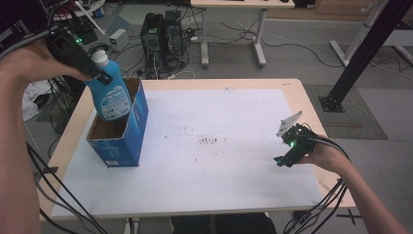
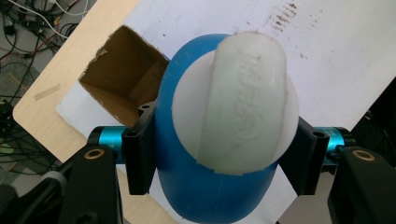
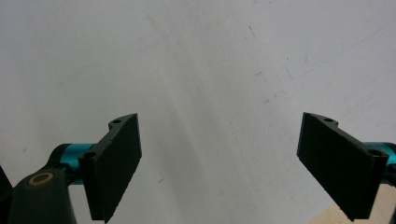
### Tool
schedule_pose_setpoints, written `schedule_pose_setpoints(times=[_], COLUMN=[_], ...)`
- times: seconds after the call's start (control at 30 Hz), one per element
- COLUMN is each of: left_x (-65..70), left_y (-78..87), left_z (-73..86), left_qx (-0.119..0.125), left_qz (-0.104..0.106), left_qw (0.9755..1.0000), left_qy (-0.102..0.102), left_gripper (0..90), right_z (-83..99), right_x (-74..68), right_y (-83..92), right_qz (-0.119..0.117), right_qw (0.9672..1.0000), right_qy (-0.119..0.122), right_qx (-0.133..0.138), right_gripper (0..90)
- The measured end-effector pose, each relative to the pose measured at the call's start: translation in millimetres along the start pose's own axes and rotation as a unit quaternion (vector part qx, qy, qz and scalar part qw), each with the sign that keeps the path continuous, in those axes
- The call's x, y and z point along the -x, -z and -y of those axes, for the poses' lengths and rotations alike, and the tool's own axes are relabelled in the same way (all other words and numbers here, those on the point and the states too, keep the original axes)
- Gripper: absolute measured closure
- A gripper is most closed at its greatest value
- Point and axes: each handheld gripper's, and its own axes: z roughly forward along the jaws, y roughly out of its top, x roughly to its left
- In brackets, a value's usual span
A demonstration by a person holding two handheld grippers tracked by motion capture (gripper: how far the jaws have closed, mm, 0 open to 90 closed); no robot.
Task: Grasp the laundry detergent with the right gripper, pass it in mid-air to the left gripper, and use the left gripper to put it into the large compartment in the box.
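Right gripper (image 1: 281, 160): nearest the person, low over the white sheet (image 1: 219, 161) at the table's right side; in the right gripper view its jaws stand wide apart with nothing but bare sheet between them; it has no part in the work at this moment.

Sheet and table (image 1: 297, 90): the sheet covers most of the wooden top; a patch of small dark marks (image 1: 208, 141) sits near its middle; nothing else lies on it besides the box.

Box (image 1: 131, 141): a blue cardboard carton standing upright at the sheet's left edge, top flaps gone or folded, brown inside showing; in the left gripper view its open mouth (image 2: 123, 77) looks empty as far as can be seen.

Bottle (image 1: 109, 95): blue with a white cap (image 2: 243, 102) and a printed label; it hangs tilted, its base already inside the carton's mouth at the far end, its upper half above the rim.

Left gripper (image 1: 97, 73): farthest off, up at the left; its jaws are clamped on the bottle's neck just under the cap, one pad on each side.

Done: bottle picked up and brought to the carton, base past the rim.

Left, by my reading: lower it until it rests on the carton's floor; let go; draw the gripper clear.
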Motion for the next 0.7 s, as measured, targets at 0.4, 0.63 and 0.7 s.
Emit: schedule_pose_setpoints(times=[0.4, 0.63, 0.7], left_x=[-4.9, -6.9, -8.3], left_y=[-18.5, -41.8, -52.2], left_z=[13.9, 26.8, 30.8], left_qx=[-0.021, -0.026, -0.034], left_qz=[0.005, 0.017, 0.022], left_qw=[0.9998, 0.9995, 0.9992], left_qy=[-0.002, 0.003, -0.005], left_gripper=[37.9, 37.9, 37.8], right_z=[-2.2, -1.5, -1.3], right_x=[-2.7, -3.4, -2.7], right_y=[-4.9, -6.6, -7.6], right_qz=[0.008, 0.002, 0.001], right_qw=[0.9999, 0.9999, 0.9999], right_qy=[0.004, 0.004, 0.009], right_qx=[-0.007, -0.012, -0.013], right_gripper=[13.1, 13.1, 13.1])
